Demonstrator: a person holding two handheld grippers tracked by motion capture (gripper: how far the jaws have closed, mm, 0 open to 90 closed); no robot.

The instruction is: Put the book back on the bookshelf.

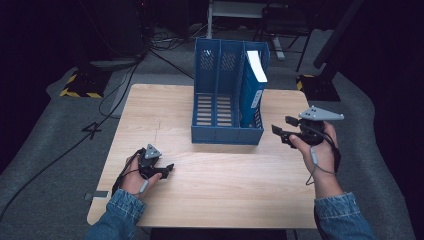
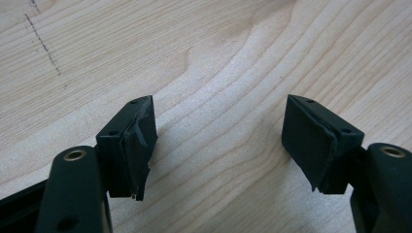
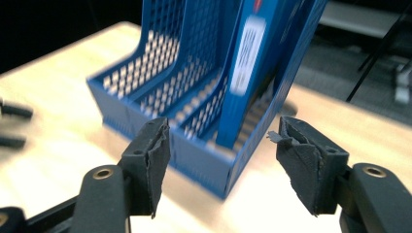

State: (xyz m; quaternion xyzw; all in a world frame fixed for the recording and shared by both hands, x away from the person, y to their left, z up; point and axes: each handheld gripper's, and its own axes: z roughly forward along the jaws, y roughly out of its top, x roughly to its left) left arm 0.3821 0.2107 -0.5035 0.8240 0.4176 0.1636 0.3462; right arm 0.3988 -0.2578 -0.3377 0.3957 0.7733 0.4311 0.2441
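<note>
A blue three-slot file rack (image 1: pixel 227 134) stands upright at the back middle of the wooden table (image 1: pixel 225 175). A blue folder with a white edge (image 1: pixel 252 85) stands in its right slot; the other two slots hold nothing. My left gripper (image 1: pixel 169 170) lies low on the table at the front left, jaws open over bare wood (image 2: pixel 218 58), nothing between them (image 2: pixel 218 143). My right gripper (image 1: pixel 281 128) is held above the table just right of the rack, pointing at its front right corner. Its jaws (image 3: pixel 223 145) are open and apart from the rack (image 3: pixel 145 82) and the folder (image 3: pixel 245 82).
Beyond the table lies grey floor with loose cables (image 1: pixel 120 85) and yellow-black striped stand bases (image 1: pixel 80 87) at the back left and back right. A dark stand pole (image 1: pixel 335 40) rises at the right. The table's right edge (image 1: pixel 302 165) runs close under my right hand.
</note>
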